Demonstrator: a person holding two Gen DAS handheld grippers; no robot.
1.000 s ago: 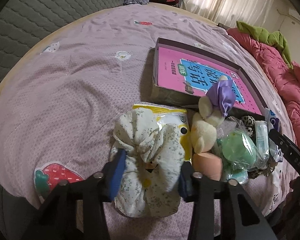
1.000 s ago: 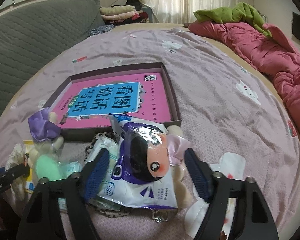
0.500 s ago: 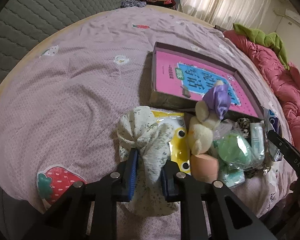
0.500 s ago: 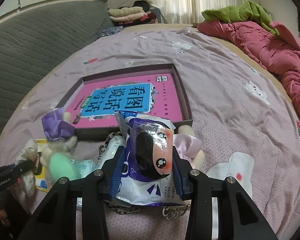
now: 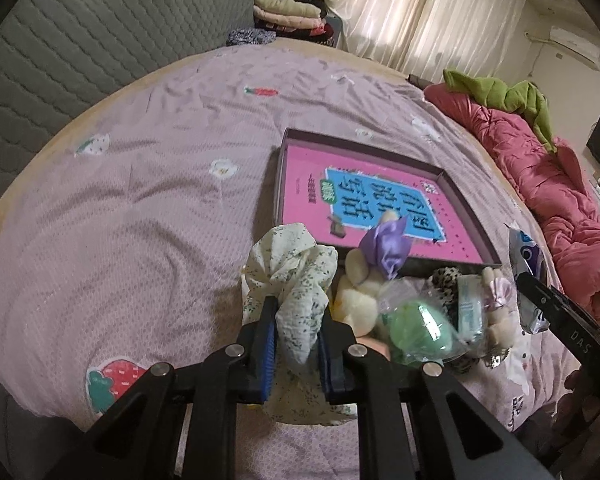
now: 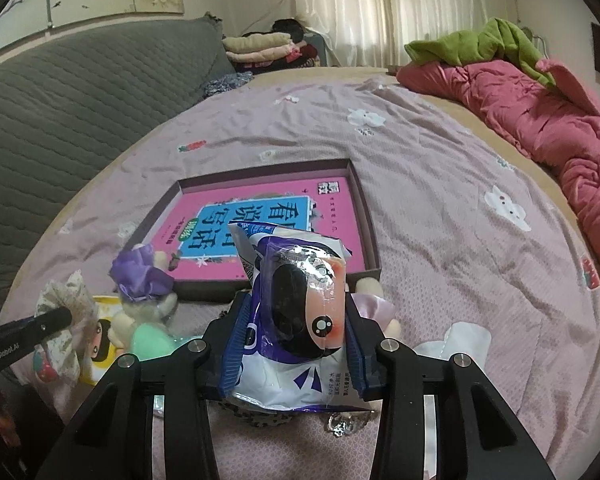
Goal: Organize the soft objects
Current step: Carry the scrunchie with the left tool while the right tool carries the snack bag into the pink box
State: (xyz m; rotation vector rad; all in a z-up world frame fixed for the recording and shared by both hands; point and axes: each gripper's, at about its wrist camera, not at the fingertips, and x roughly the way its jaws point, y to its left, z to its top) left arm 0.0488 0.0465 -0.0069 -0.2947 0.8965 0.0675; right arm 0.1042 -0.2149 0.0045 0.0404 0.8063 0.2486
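Floral scrunchie (image 5: 296,276) | clamped: left hand-held gripper (image 5: 295,334) | box (image 5: 466,216): pink book (image 5: 364,200)

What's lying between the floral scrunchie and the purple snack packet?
In the left wrist view, between floral scrunchie and purple snack packet: cream plush, bagged green sponge, leopard scrunchie.

- floral scrunchie (image 5: 296,280) pinched between the left jaws: soft crinkly matt cloth
- snack packet (image 6: 300,320) between the right jaws: glossy, shiny plastic film
- bedsheet (image 6: 440,208) beyond both: matt, slightly wrinkled cotton-looking cloth
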